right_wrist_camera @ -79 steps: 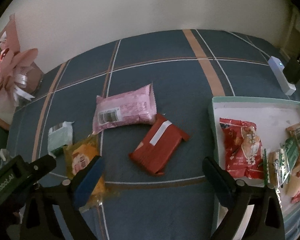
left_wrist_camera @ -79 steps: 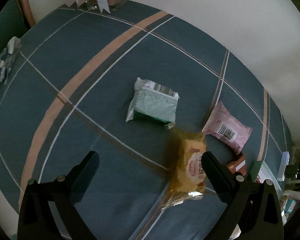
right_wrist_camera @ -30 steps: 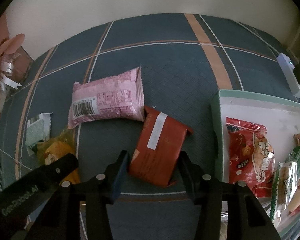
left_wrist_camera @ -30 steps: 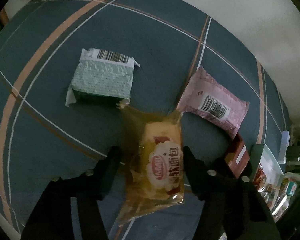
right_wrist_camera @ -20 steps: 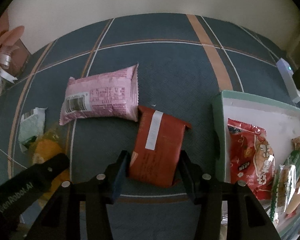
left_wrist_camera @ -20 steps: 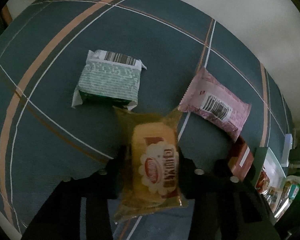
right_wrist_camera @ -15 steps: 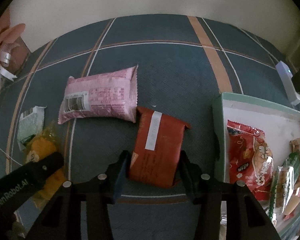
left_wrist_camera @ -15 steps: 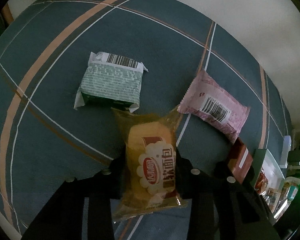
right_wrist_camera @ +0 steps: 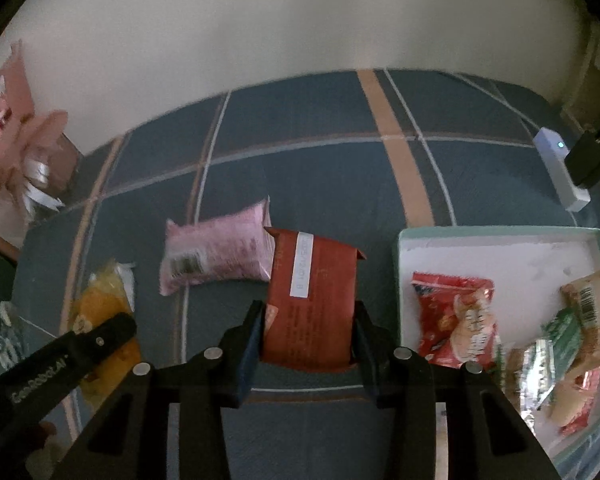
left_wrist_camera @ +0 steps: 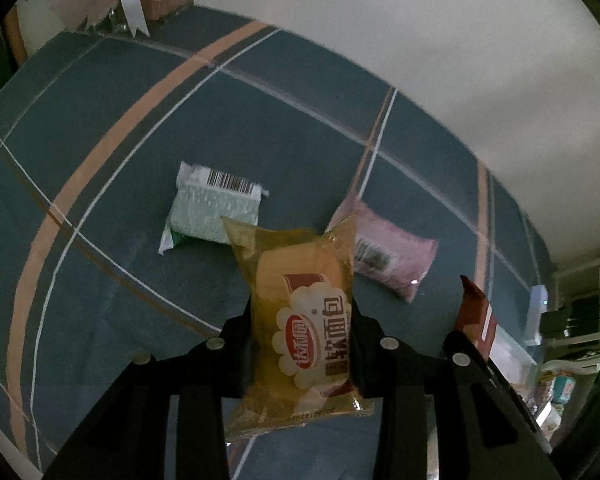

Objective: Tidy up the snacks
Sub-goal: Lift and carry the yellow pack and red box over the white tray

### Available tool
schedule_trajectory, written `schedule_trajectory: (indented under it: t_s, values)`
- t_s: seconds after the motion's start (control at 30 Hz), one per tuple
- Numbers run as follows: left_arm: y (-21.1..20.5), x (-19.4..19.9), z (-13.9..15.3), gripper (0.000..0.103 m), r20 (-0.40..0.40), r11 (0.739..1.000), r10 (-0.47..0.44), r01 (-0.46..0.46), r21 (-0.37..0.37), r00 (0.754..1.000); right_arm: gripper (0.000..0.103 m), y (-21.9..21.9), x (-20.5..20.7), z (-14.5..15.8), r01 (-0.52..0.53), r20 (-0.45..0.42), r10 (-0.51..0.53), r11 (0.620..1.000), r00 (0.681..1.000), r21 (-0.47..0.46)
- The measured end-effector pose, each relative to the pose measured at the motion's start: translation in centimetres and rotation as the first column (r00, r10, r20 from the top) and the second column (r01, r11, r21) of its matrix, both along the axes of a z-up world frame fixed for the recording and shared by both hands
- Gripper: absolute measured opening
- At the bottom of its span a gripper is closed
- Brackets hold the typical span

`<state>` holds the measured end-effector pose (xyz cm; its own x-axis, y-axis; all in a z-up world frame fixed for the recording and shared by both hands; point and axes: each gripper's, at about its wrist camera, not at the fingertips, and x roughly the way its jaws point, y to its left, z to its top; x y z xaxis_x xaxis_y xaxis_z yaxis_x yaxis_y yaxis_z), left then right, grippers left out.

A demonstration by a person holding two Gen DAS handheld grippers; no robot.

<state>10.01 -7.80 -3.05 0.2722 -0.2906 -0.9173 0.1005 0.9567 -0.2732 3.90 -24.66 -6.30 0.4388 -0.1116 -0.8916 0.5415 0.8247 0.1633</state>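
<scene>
Left wrist view: the left gripper [left_wrist_camera: 302,340] pinches a yellow bread packet [left_wrist_camera: 300,316] between its two fingers, the packet standing upright and clear of the blue plaid cloth [left_wrist_camera: 140,120]. Its label carries a red oval logo and Chinese characters on a white scalloped patch; they are too small to read with confidence. Beyond it, a pale green packet [left_wrist_camera: 214,208] shows a barcode, and a pink packet [left_wrist_camera: 384,256] lies near it, both on the cloth.

Right wrist view: the right gripper [right_wrist_camera: 306,332] clamps a red packet [right_wrist_camera: 314,292] at its near end, fingers pressed on either side. A white strip on the packet bears printed digits, blurred. To its right sits the tray [right_wrist_camera: 500,236], already holding a red snack bag [right_wrist_camera: 456,316] and several other wrappers.

Judging from this, both pickups are made and the carrying step is in hand. The next move calls for bringing each packet over the tray's rim and letting go in the bare white part, without disturbing the snacks already there.
</scene>
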Motion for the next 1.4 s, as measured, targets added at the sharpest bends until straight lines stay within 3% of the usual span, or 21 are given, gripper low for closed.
schedule_trajectory:
  t_s: [0.1,0.3,0.53,0.77,1.17,1.4]
  values:
    - [-0.5,-0.4,2.4,0.038,0.032,1.0,-0.007,0.008,-0.021,0.999,0.044,-0.5,-0.5,1.5,0.018,0.011,-0.018,1.0,1.0,-0.01]
    - [-1.9,-0.8,4.1,0.038,0.062,0.996,-0.047,0.051,-0.071,0.997,0.044,-2.9,-2.2,3.4,0.081,-0.007,-0.081,0.997,0.997,-0.008]
    - [-5.8,-2.6,4.9,0.038,0.075,0.984,-0.136,0.144,-0.104,0.988,0.044,-6.0,-5.3,5.4,0.166,-0.016,-0.166,0.986,0.986,-0.024]
    - [-10.3,-6.1,5.6,0.038,0.082,0.957,-0.264,0.272,-0.103,0.961,0.044,-9.6,-8.5,7.3,0.256,-0.012,-0.257,0.966,0.966,-0.035]
    - [-17.7,-11.6,3.8,0.038,0.078,0.879,-0.474,0.477,-0.017,0.877,0.045,-13.6,-13.0,8.1,0.362,-0.022,-0.363,0.932,0.932,-0.028]
    - [-19.1,-11.0,0.7,0.038,0.045,0.881,-0.472,0.471,0.033,0.88,0.045,-15.3,-13.9,6.6,0.385,-0.052,-0.385,0.923,0.922,-0.003]
